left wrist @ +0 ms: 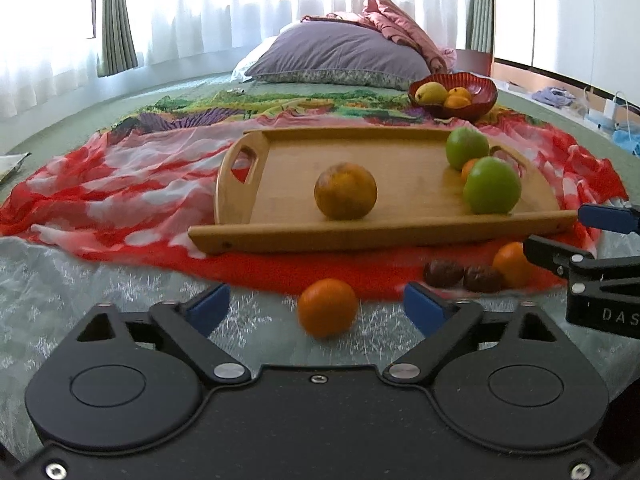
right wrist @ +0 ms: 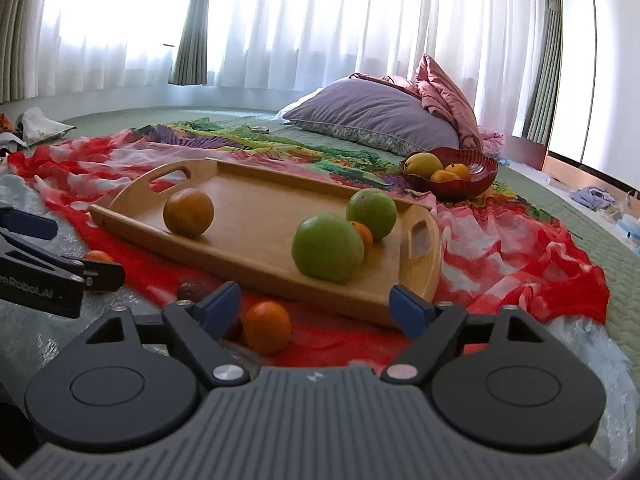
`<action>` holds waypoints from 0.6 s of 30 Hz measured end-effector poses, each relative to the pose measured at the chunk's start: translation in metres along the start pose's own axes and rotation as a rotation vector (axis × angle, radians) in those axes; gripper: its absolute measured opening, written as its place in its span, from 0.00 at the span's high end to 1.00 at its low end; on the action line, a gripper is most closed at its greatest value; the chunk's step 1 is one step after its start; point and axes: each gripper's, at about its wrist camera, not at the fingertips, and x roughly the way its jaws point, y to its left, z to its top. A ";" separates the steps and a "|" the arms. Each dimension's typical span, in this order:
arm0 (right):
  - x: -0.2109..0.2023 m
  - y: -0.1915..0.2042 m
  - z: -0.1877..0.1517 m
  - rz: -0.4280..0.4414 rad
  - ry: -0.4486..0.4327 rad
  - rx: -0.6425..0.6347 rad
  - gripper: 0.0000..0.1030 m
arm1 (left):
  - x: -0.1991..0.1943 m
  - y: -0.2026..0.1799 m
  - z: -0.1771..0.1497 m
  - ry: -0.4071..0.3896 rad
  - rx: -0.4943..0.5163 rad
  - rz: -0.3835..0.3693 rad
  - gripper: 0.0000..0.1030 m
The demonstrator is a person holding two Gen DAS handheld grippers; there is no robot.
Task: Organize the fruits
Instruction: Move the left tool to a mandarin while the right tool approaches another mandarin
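Observation:
A wooden tray (left wrist: pixel 380 236) (right wrist: pixel 240 276) lies on a red-and-white cloth and holds a brownish orange (left wrist: pixel 345 196) (right wrist: pixel 188 212), two green fruits (left wrist: pixel 492 186) (right wrist: pixel 327 248) and a small orange (left wrist: pixel 469 168) between them. My left gripper (left wrist: pixel 316 300) is open low over the bed. A small orange (left wrist: pixel 327 307) lies between its blue pads, untouched. My right gripper (right wrist: pixel 316 304) is open too. Another small orange (right wrist: pixel 267 332) sits in its gap near the left pad. Two dark brown fruits (left wrist: pixel 440 272) lie between the two oranges.
A red bowl (left wrist: pixel 480 96) (right wrist: pixel 480 172) with a yellow fruit and oranges stands behind the tray's right end. A purple pillow (left wrist: pixel 340 54) and pink bedding lie at the back. Clear plastic sheet (left wrist: pixel 80 288) covers the near bed. Curtains fill the background.

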 end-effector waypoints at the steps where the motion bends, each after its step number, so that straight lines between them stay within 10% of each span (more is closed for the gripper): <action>1: 0.000 0.000 -0.001 -0.002 0.002 0.007 0.20 | 0.000 0.001 -0.001 0.003 -0.007 -0.002 0.19; 18: 0.004 0.006 -0.007 0.028 0.053 0.031 0.55 | 0.003 0.005 -0.003 0.016 -0.047 -0.028 0.46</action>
